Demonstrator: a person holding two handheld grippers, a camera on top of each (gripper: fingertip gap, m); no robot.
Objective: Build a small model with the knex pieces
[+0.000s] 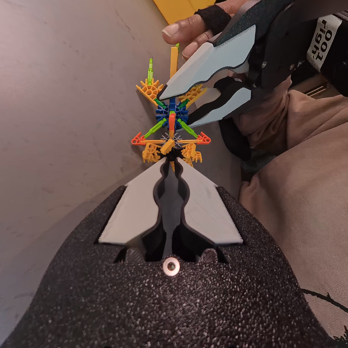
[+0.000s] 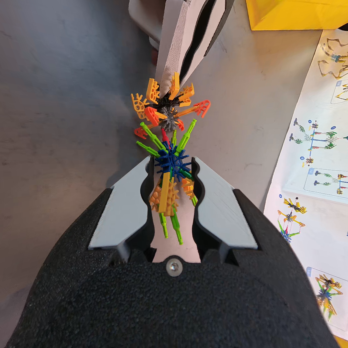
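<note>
The left claw (image 1: pixel 171 160) was clenched on the black hub at one end of a colourful rod-and-connector toy model (image 1: pixel 170 120), which hung in the air above the grey tabletop (image 1: pixel 66 94). The right claw (image 2: pixel 172 160) stood released, its jaws spread on either side of the blue connector cluster (image 2: pixel 172 162), close to it but apparently not pressing. To work well here, it seemed best to keep the left grip steady and square on the hub, and to close the right jaws on the solid blue cluster and not on the thin green rods (image 2: pixel 185 136), which looked likely to pop free under side load. The left wrist view alone showed a person's hand (image 1: pixel 188 32) above the right claw and tan cloth to the right. Only the right wrist view showed the illustrated instruction sheet (image 2: pixel 293 235) lying on the tabletop beside a yellow box (image 2: pixel 293 15).
</note>
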